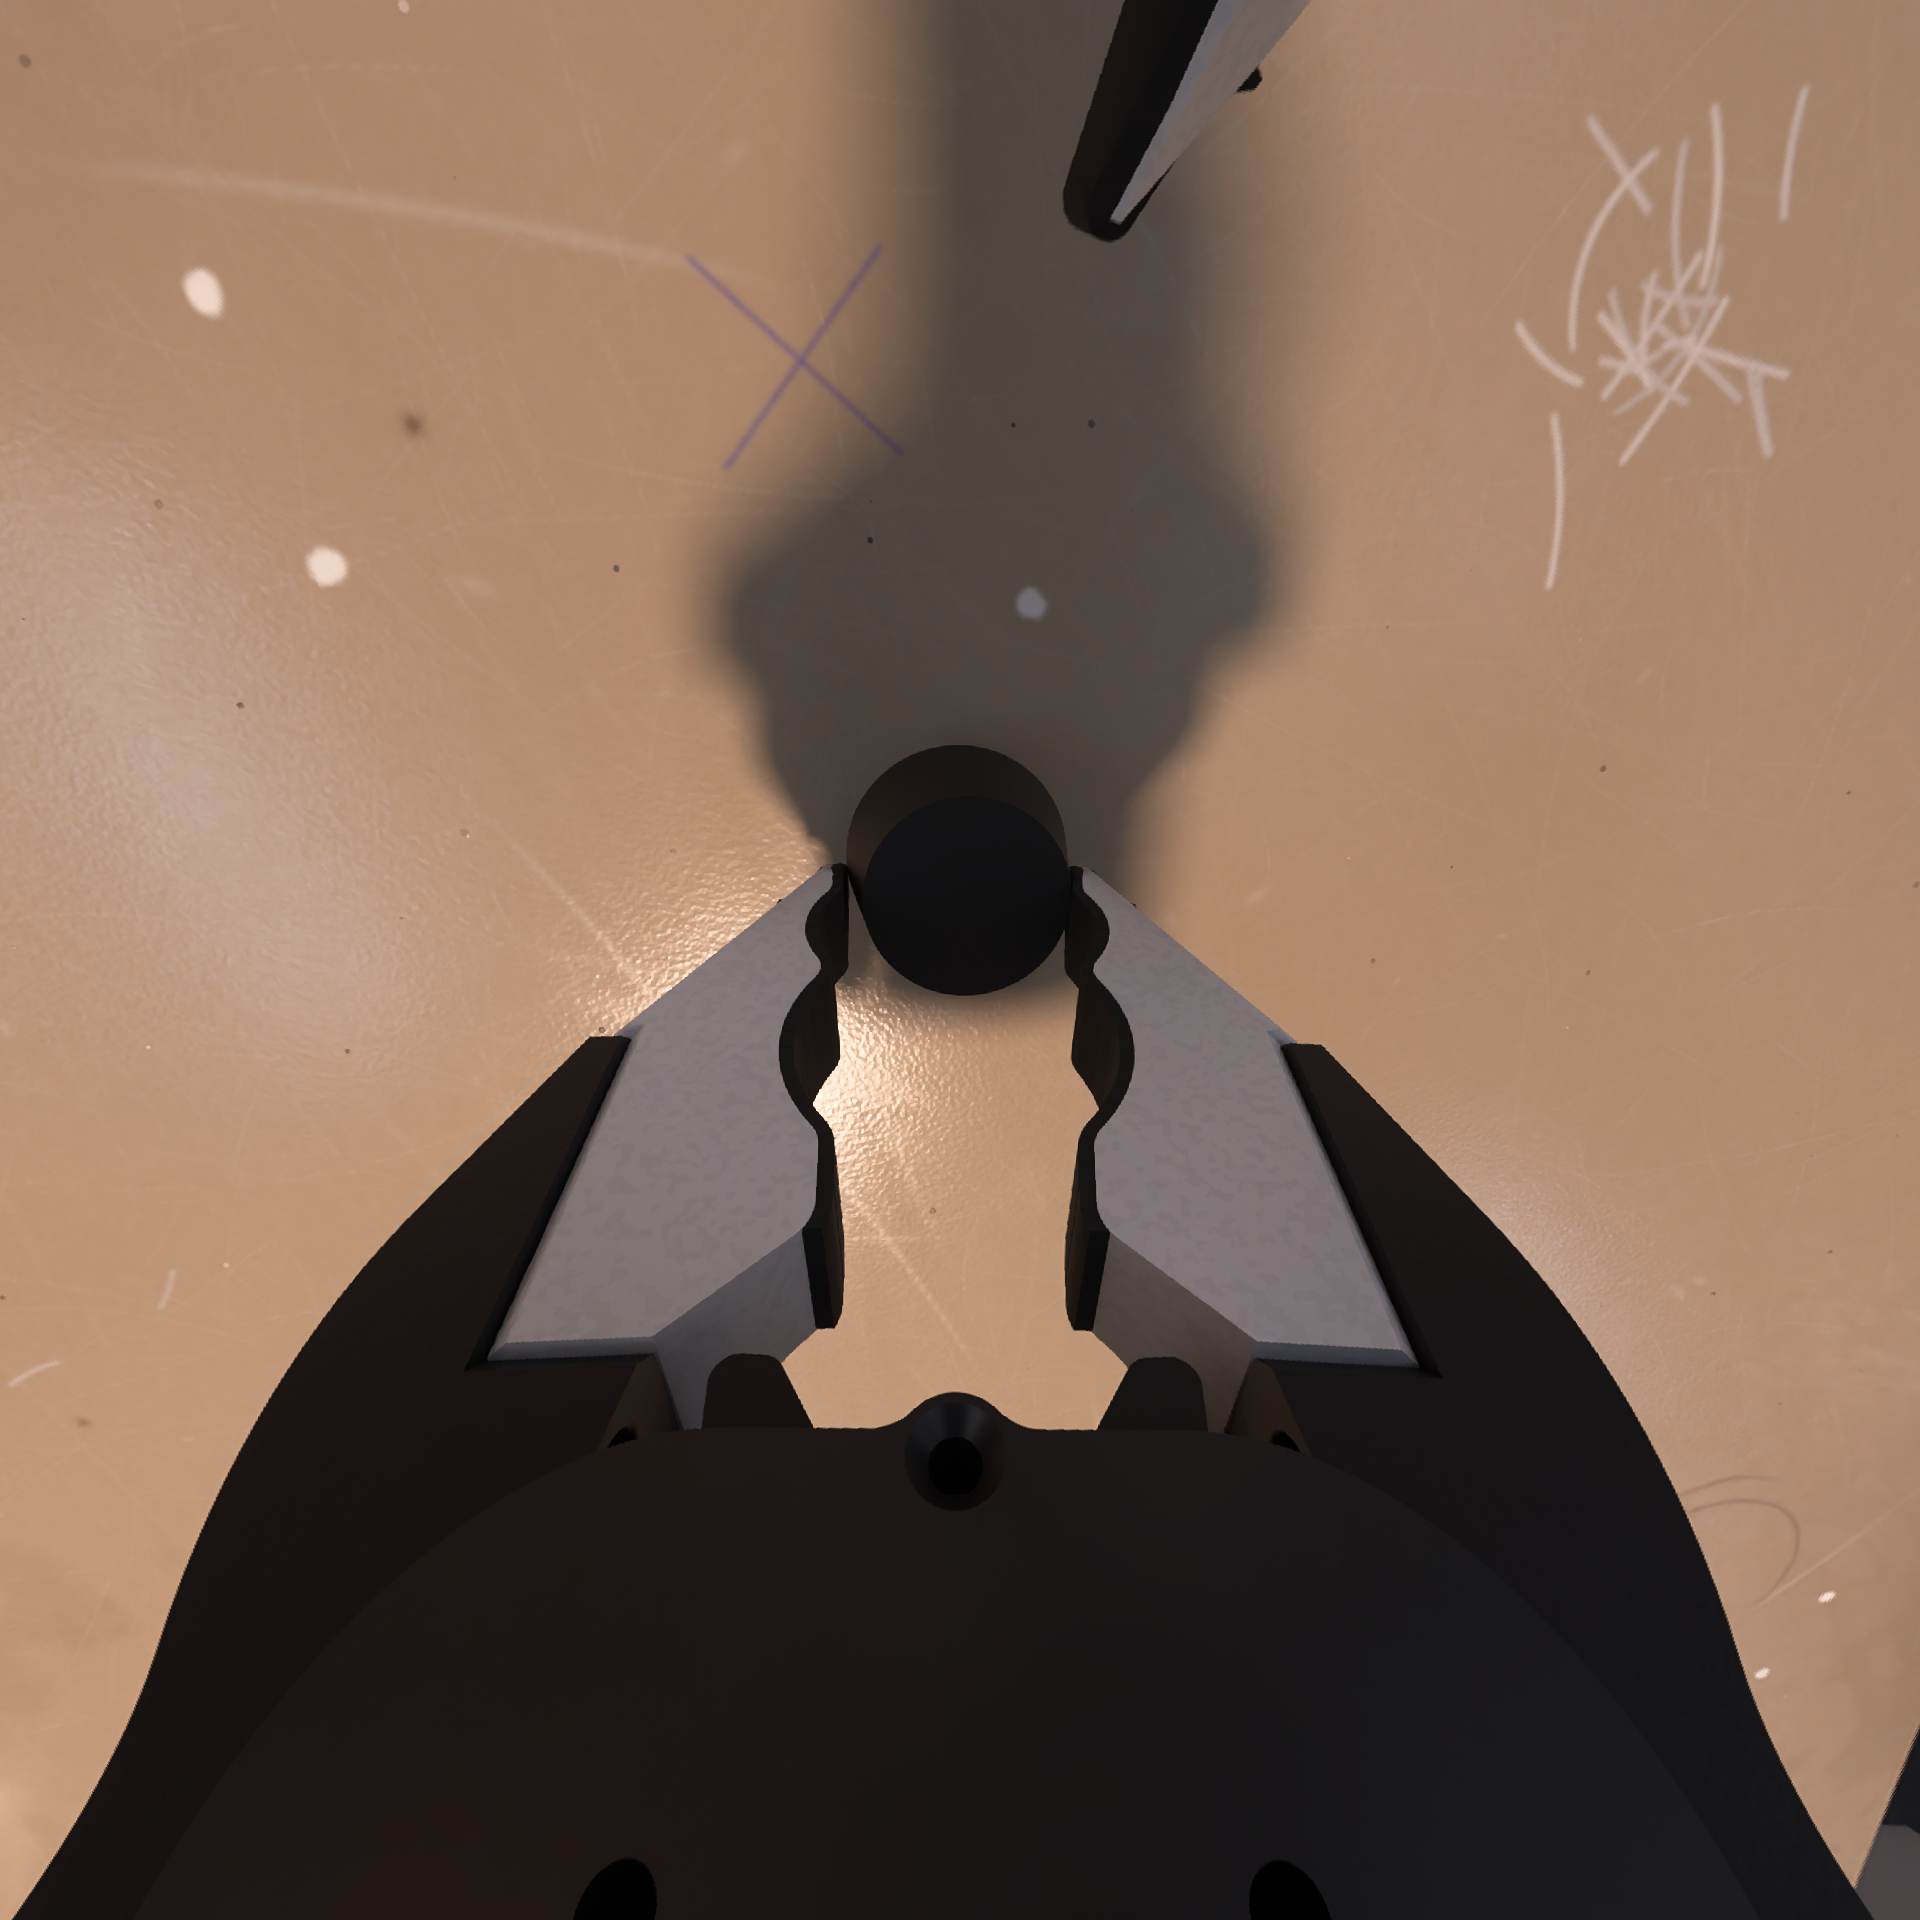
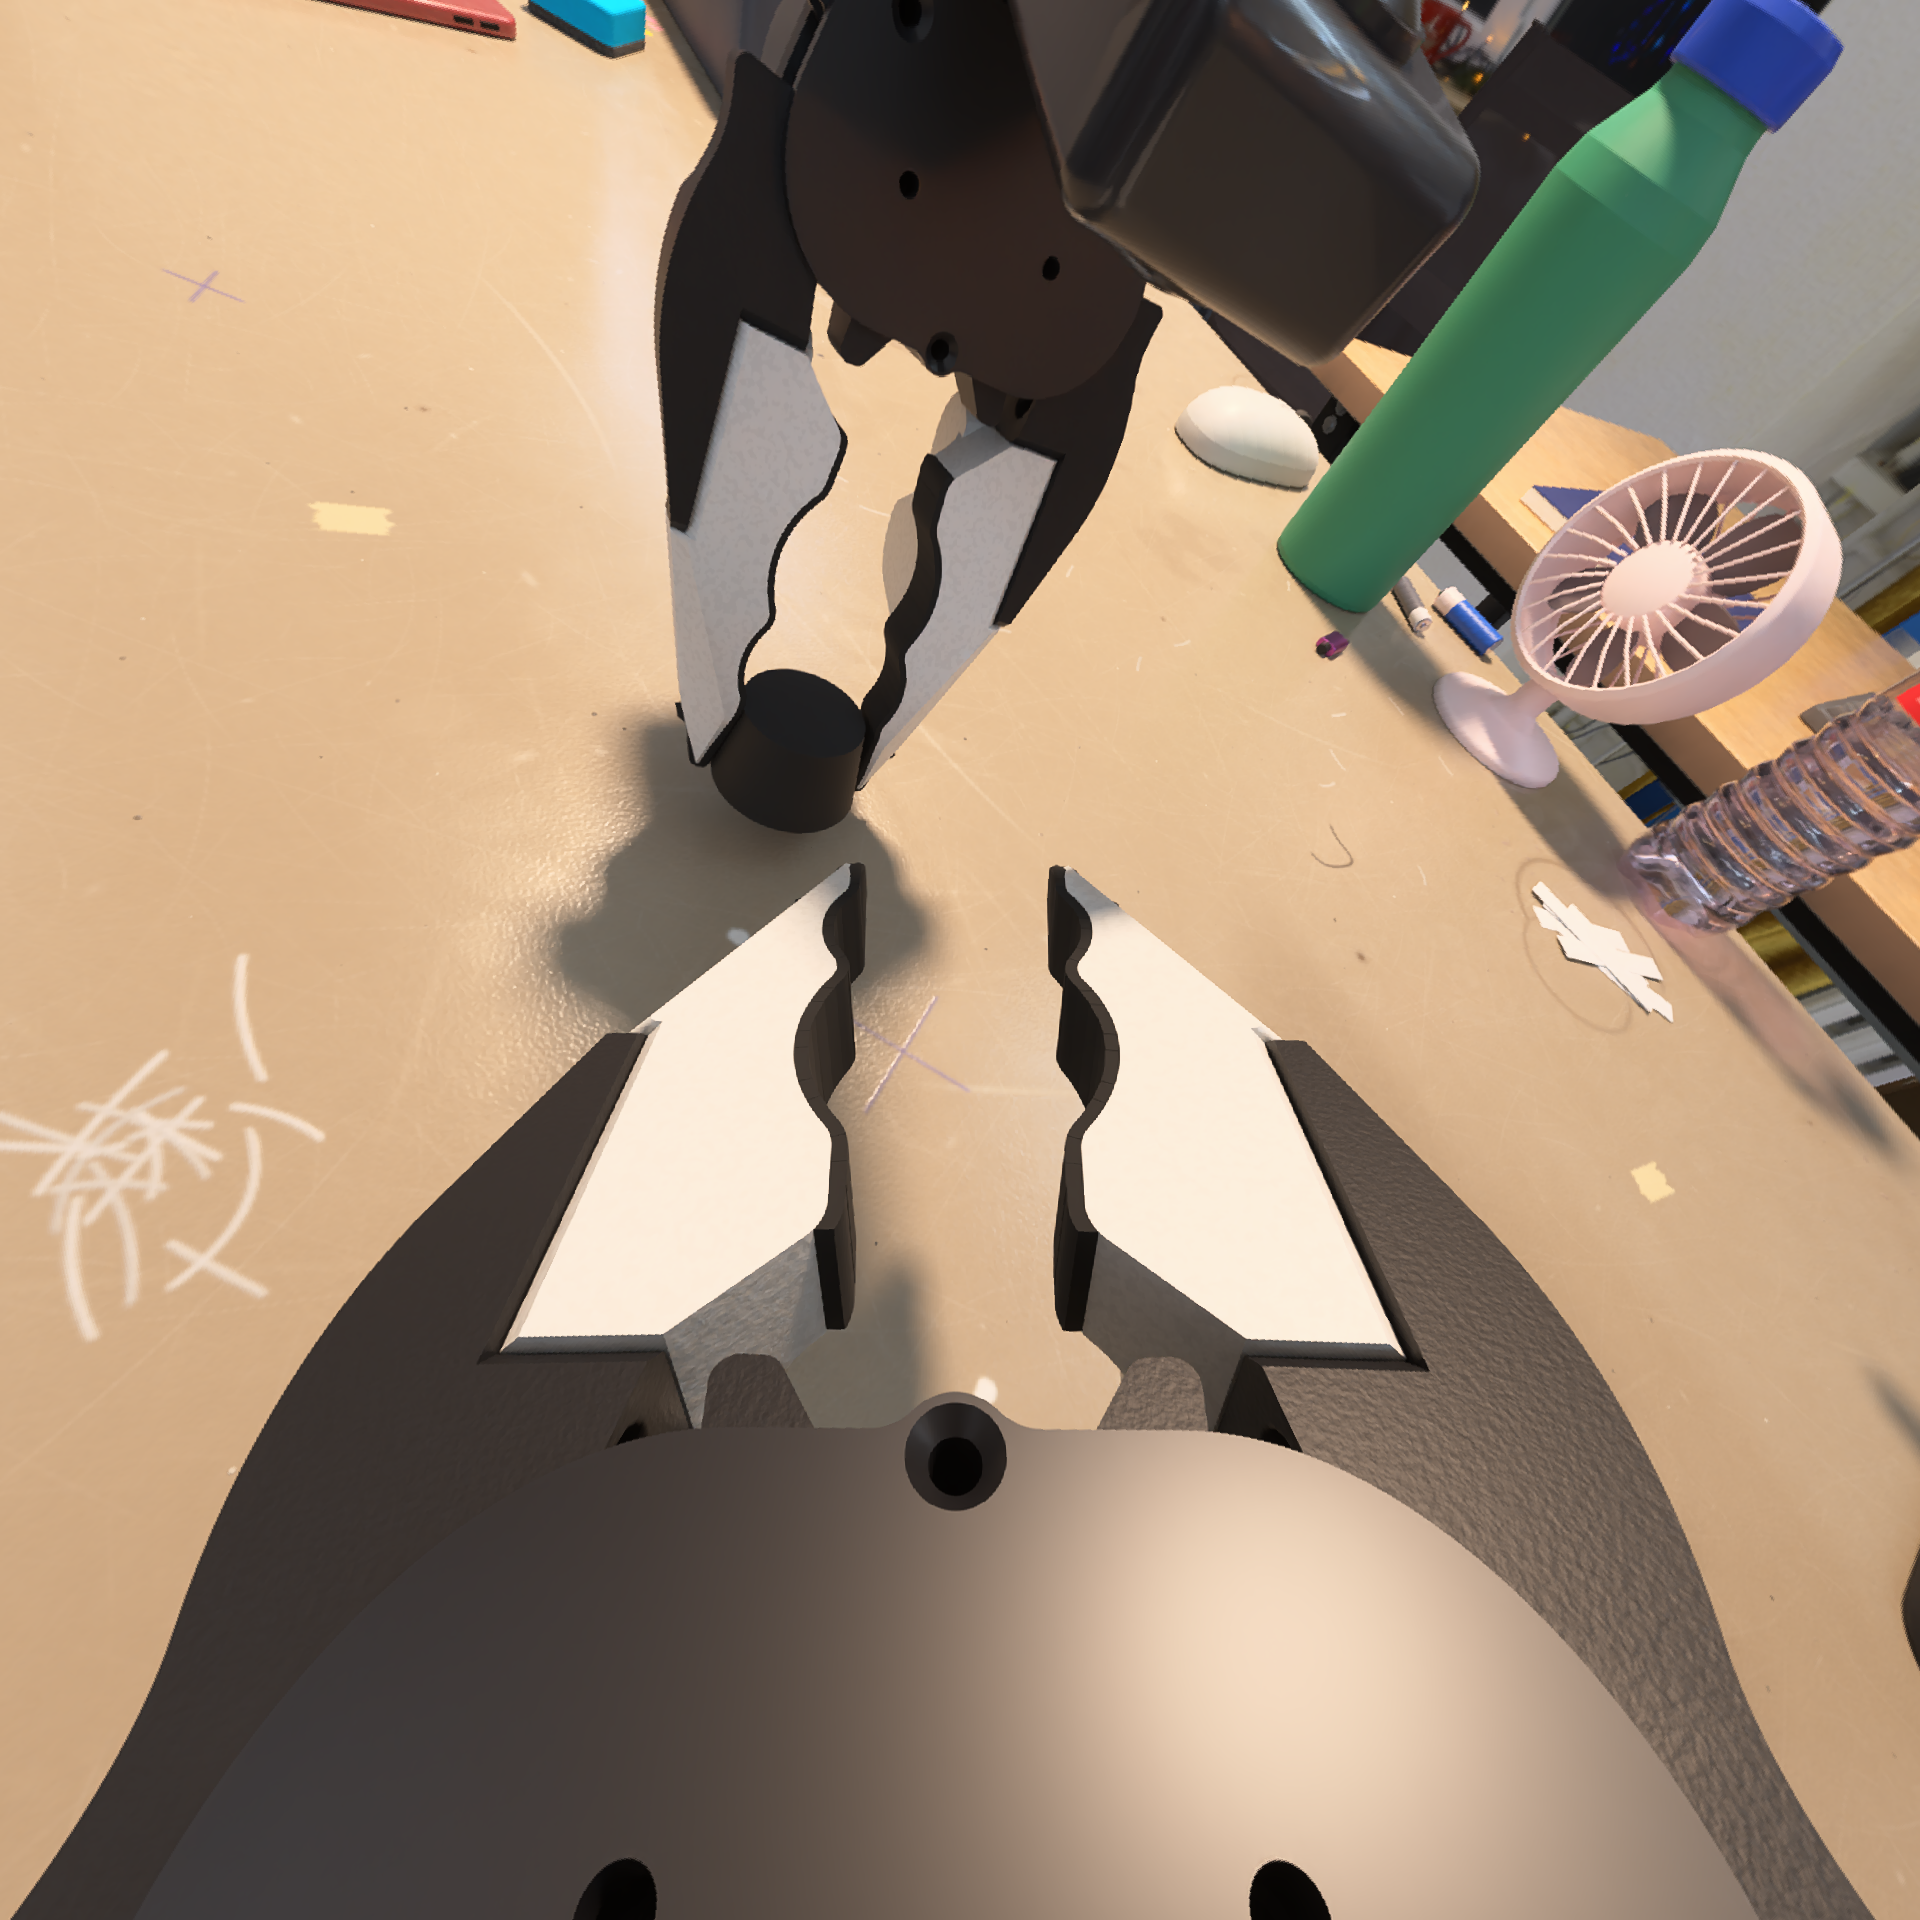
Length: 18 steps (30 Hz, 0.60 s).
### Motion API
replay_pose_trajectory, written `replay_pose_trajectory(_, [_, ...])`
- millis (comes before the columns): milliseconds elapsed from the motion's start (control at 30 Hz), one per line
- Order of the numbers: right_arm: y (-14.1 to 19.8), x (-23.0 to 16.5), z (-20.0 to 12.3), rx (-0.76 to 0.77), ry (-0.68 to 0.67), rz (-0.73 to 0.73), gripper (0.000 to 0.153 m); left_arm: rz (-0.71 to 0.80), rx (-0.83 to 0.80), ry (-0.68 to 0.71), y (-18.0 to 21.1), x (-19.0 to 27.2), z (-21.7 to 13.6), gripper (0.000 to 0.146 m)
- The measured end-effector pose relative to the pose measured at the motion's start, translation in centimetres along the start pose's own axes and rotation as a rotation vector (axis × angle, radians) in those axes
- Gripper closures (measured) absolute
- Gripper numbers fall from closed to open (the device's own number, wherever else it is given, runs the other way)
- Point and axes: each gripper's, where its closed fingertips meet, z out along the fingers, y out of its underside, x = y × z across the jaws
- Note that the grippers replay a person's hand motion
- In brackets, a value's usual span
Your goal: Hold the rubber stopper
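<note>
The rubber stopper (image 1: 961, 904) is a black tapered plug, upright on the tan table (image 1: 312, 831). My left gripper (image 1: 958, 883) points down at it, and both fingertips touch its sides, so it is shut on it. In the right wrist view the left gripper (image 2: 792, 753) comes down from the top with the stopper (image 2: 790, 769) between its fingertips, its base at the table. My right gripper (image 2: 954, 878) is open and empty, low over the table just in front of the stopper. One of its fingers (image 1: 1143, 114) shows at the top of the left wrist view.
To the right stand a green bottle with a blue cap (image 2: 1538, 343) and a small pale fan (image 2: 1662, 582). A clear plastic bottle (image 2: 1787, 821) lies by the table's right edge. A white rounded object (image 2: 1247, 436), markers (image 2: 1455, 613) and paper scraps (image 2: 1600, 951) lie nearby.
</note>
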Motion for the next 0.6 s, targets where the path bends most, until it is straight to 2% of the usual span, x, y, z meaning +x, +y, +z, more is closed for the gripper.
replay_pose_trajectory(100, [0.3,-0.3,-0.6,-0.008,-0.011,0.014,0.119,-0.005,0.006,0.003,0.0,0.0,0.0,0.104])
replay_pose_trajectory(267, [0.3,-0.6,-1.7,0.038,-0.042,0.091,0.137,-0.007,0.004,0.001,0.0,0.0,0.0,0.104])
replay_pose_trajectory(433, [0.3,-1.1,-1.3,0.034,-0.073,0.131,0.129,-0.011,0.008,0.004,0.0,0.0,0.0,0.104])
replay_pose_trajectory(600, [0.4,-1.3,-0.4,0.016,-0.044,0.110,0.139,-0.011,0.002,0.001,0.0,0.0,0.1,0.104])
